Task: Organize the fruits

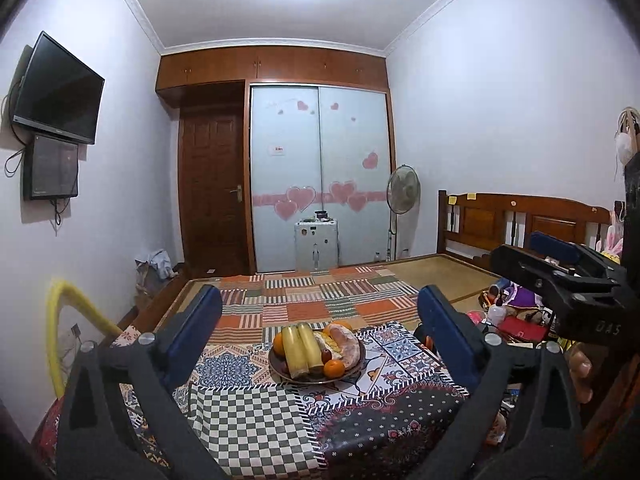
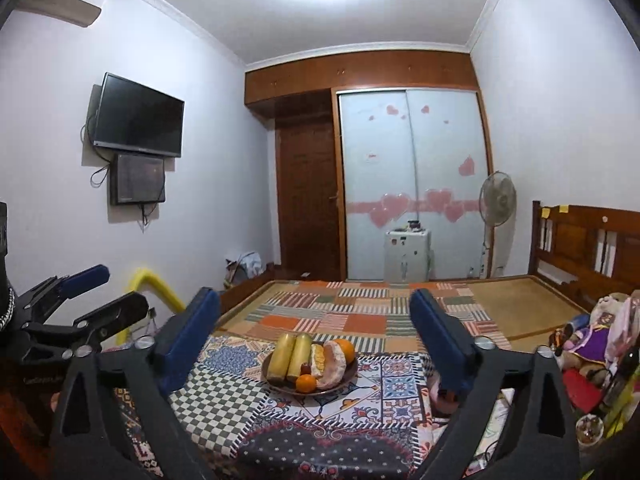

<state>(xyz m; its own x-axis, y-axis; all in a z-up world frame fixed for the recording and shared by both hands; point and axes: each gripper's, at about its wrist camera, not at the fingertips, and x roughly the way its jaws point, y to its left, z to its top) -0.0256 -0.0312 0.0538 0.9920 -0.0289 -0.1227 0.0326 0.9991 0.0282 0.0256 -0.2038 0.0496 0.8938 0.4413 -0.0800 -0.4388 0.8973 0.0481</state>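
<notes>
hovering above the patterned worktop (image 1: 248, 420), the left hand-held gripper (image 1: 320, 320) and the right hand-held gripper (image 2: 316, 320) are both spread and hold nothing. the plate (image 2: 352, 372) with fruits (image 2: 298, 354) sits ahead between them, probably so either side can reach it.

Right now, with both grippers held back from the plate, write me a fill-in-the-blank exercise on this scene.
1. The fruit plate sits on a patchwork ____.
2. Both the left gripper and the right gripper have their jaws ____.
3. The small orange lies at the plate's ____ edge, toward the cameras.
4. The two yellow bananas lie ____ each other.

Missing words: tablecloth; open; near; beside
</notes>
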